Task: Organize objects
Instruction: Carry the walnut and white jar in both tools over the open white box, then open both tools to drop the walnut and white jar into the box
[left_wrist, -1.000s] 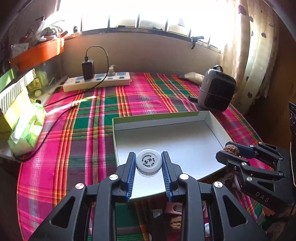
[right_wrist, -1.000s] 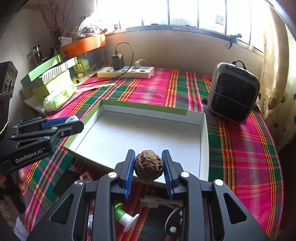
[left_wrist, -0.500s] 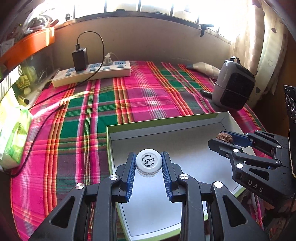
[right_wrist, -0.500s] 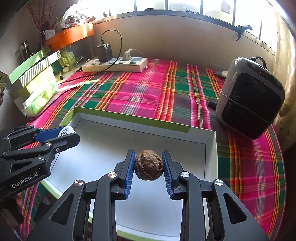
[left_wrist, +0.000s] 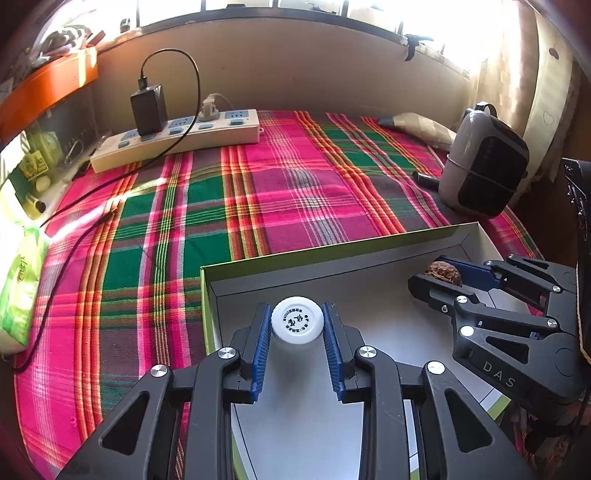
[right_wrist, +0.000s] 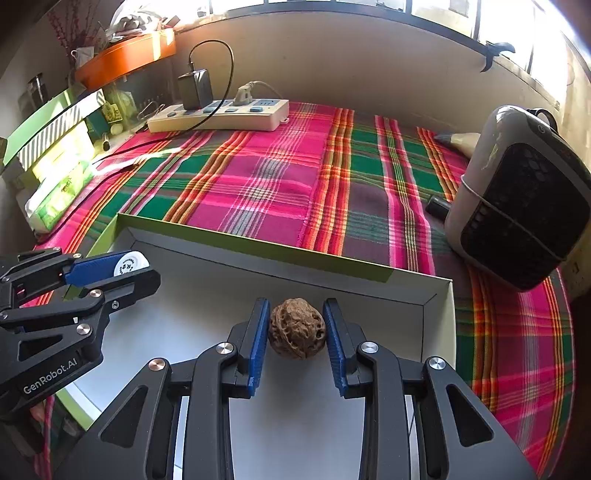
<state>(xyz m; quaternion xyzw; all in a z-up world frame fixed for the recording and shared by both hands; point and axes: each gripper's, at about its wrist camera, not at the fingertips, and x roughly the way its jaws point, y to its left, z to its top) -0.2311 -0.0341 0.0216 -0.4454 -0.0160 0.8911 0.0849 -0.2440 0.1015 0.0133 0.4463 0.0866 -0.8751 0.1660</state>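
Note:
My left gripper is shut on a small white bottle with a round printed cap, over the near left part of a shallow white box with a green rim. My right gripper is shut on a brown walnut, over the right part of the same box. In the left wrist view the right gripper shows at the right with the walnut. In the right wrist view the left gripper shows at the left with the bottle cap.
The box lies on a pink and green plaid cloth. A white power strip with a black charger lies at the back. A grey heater stands right of the box. Green packets and boxes sit at the left.
Both grippers have moved forward and down over the box, each still holding its object. The box's far rim is now closer to the fingertips.

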